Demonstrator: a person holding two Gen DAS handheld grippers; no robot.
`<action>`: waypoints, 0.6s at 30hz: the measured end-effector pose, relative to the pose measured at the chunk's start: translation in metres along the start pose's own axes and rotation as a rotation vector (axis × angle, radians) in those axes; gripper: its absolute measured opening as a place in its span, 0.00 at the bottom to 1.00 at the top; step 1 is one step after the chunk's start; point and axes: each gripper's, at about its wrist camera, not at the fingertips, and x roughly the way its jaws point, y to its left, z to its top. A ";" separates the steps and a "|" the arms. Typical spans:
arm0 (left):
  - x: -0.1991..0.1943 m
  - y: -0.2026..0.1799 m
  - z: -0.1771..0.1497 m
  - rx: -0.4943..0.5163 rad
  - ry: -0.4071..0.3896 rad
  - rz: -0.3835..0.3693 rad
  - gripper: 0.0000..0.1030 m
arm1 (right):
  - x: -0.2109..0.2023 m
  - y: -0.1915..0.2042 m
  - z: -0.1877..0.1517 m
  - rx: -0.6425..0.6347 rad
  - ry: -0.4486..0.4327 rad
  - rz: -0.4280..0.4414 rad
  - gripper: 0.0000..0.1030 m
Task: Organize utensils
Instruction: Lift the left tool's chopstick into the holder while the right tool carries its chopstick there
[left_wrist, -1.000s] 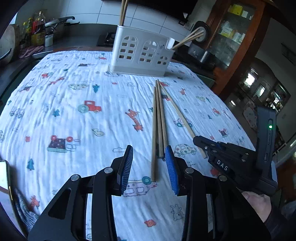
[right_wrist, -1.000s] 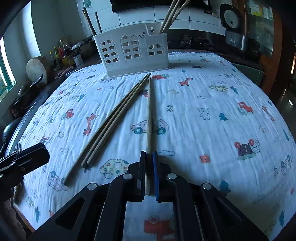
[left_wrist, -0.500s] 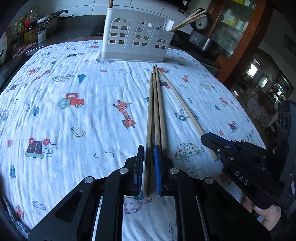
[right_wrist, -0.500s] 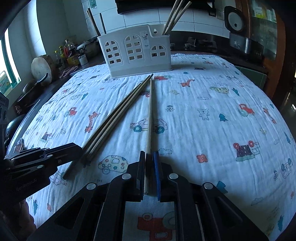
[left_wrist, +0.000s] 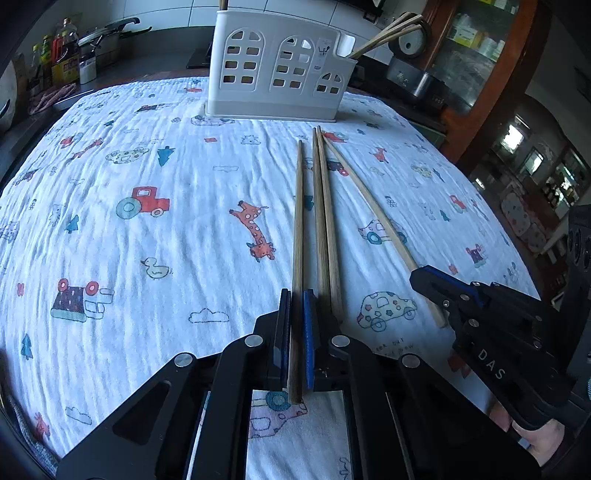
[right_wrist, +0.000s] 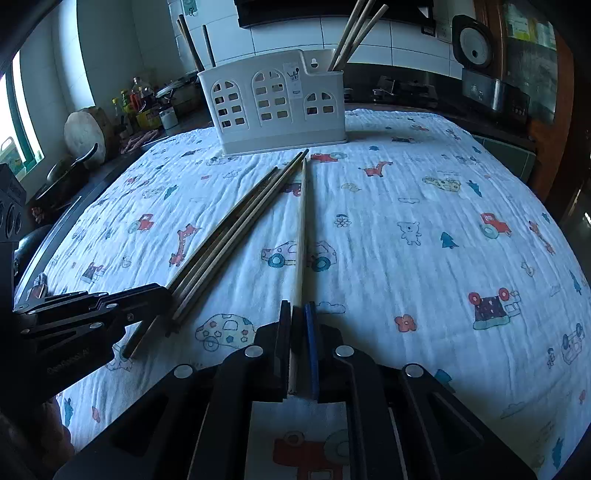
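The left gripper (left_wrist: 295, 314) is clamped on the near end of a single wooden chopstick (left_wrist: 297, 229), the leftmost of four lying on the cloth. That chopstick runs straight away from the jaws toward the white utensil holder (left_wrist: 277, 70), its far tip short of the holder's base. Just to its right lie two darker chopsticks (left_wrist: 325, 221), side by side and touching along their length.

The right gripper (right_wrist: 298, 332) is closed on the near end of the pale chopstick (right_wrist: 302, 229), which lies angled apart from the other three at the near end and converges with them near the holder. In the left wrist view the same gripper (left_wrist: 421, 275) shows at the right edge with this chopstick under its tip.

The holder stands upright at the far edge of the printed tablecloth (left_wrist: 147, 229). Several chopsticks already stand in it: a group leaning out of its right compartment (right_wrist: 354, 33) and two darker ones at its left end (right_wrist: 192, 44).

A person's hand (left_wrist: 543, 439) is partly visible beneath the right gripper's body.
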 end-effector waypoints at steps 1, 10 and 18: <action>-0.004 0.000 0.001 0.001 -0.009 0.000 0.05 | -0.001 0.000 0.000 -0.002 -0.002 0.000 0.07; -0.073 -0.003 0.032 0.053 -0.170 0.018 0.05 | -0.057 -0.002 0.027 -0.043 -0.148 0.000 0.07; -0.107 -0.008 0.092 0.100 -0.261 0.007 0.05 | -0.103 -0.002 0.108 -0.113 -0.269 0.040 0.07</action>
